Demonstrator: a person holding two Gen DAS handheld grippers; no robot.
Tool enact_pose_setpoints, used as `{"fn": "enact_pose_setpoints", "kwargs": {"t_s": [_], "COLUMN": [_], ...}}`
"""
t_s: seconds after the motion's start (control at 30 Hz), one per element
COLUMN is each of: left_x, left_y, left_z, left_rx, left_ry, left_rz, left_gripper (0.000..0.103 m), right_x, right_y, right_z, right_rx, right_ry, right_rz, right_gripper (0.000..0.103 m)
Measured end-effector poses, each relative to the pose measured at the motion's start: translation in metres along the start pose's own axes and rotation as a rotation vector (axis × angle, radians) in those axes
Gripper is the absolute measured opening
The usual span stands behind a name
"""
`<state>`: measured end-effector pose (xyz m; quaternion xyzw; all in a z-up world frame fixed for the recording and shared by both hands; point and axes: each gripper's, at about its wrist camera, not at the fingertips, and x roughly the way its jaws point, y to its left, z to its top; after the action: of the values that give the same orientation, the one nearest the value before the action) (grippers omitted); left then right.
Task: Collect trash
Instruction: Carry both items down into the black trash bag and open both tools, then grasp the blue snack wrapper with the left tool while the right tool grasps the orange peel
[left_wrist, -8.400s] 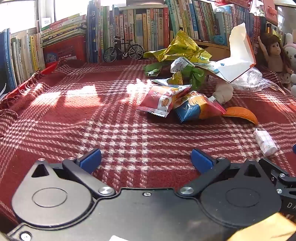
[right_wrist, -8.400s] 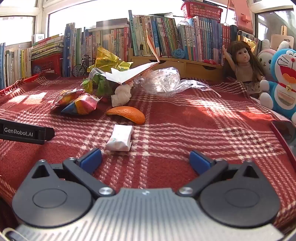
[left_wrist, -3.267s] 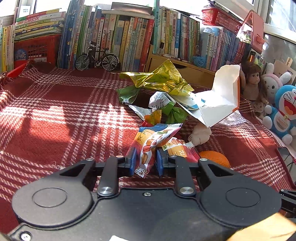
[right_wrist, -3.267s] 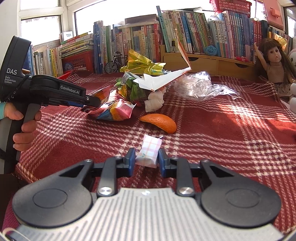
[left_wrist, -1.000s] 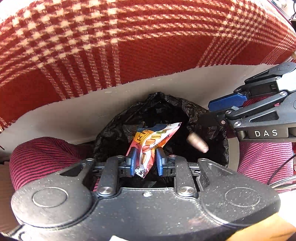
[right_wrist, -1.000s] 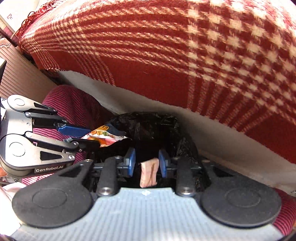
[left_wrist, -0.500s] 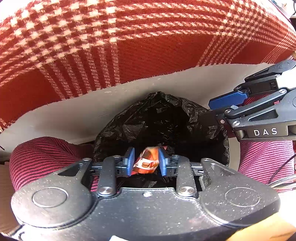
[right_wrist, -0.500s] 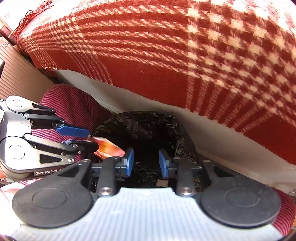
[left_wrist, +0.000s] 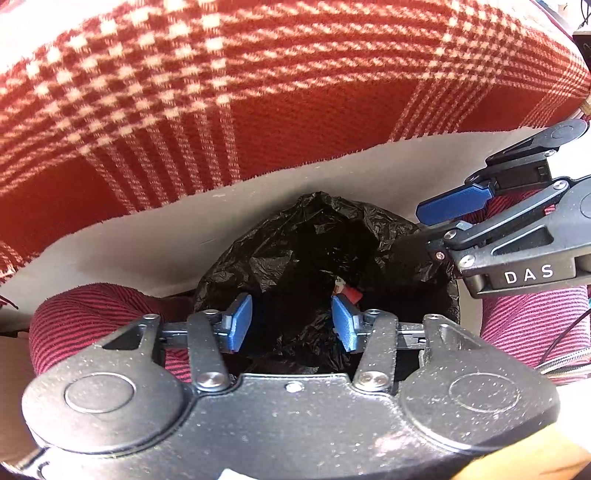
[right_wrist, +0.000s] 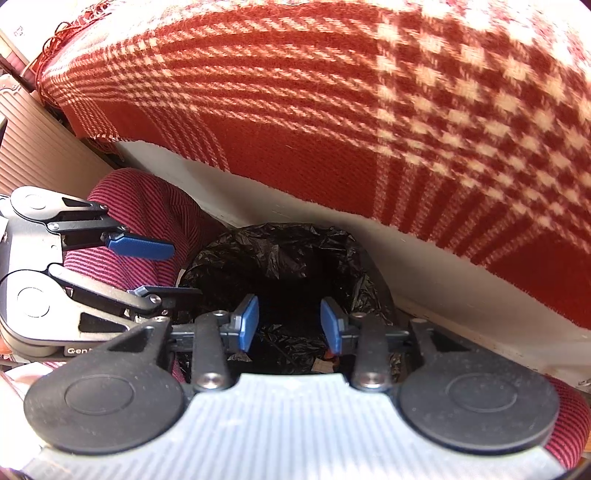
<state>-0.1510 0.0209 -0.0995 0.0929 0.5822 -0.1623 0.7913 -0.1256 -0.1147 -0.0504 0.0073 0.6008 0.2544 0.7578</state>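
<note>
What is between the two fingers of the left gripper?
Nothing is held there. In the left wrist view, the open left gripper shows only the black bag below, with a bit of trash inside.

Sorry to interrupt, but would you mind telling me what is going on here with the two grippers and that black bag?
A seated person is collecting trash with a handheld gripper in each hand. Both the left gripper and the right gripper hang open and empty over a bin lined with a black bag, which sits between the person's knees below the edge of a red plaid blanket. Bits of wrapper show deep inside the bag.
</note>
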Motion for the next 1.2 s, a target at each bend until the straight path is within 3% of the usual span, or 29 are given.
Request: {"fn": "enact_pose_setpoints", "kwargs": {"t_s": [0.27, 0.47, 0.7, 0.83, 0.93, 1.03, 1.2], "left_x": [-0.053, -0.107, -0.163, -0.177, -0.172, -0.157, -0.123], "left_y": [-0.004, -0.001, 0.014, 0.01, 0.009, 0.009, 0.011], "left_z": [-0.001, 0.009, 0.037, 0.063, 0.088, 0.115, 0.162], "left_rx": [0.072, 0.133, 0.098, 0.107, 0.102, 0.067, 0.014], "left_ry": [-0.162, -0.311, -0.537, -0.658, -0.707, -0.696, -0.648], "left_rz": [-0.051, -0.068, -0.135, -0.056, 0.013, 0.045, 0.026], "left_gripper": [0.079, 0.085, 0.099, 0.1, 0.101, 0.101, 0.101], "right_x": [-0.038, -0.095, -0.164, -0.19, -0.196, -0.193, -0.181], "right_y": [0.008, 0.004, -0.011, -0.021, -0.03, -0.045, -0.073], "right_z": [0.003, 0.008, 0.016, 0.025, 0.037, 0.051, 0.069], "right_rx": [-0.057, -0.09, -0.093, -0.077, -0.052, -0.019, 0.031], "right_ry": [-0.08, -0.202, -0.381, -0.499, -0.574, -0.613, -0.622], "right_rz": [0.023, 0.082, 0.115, 0.024, -0.112, -0.245, -0.308], "right_gripper": [0.067, 0.077, 0.089, 0.091, 0.092, 0.092, 0.091]}}
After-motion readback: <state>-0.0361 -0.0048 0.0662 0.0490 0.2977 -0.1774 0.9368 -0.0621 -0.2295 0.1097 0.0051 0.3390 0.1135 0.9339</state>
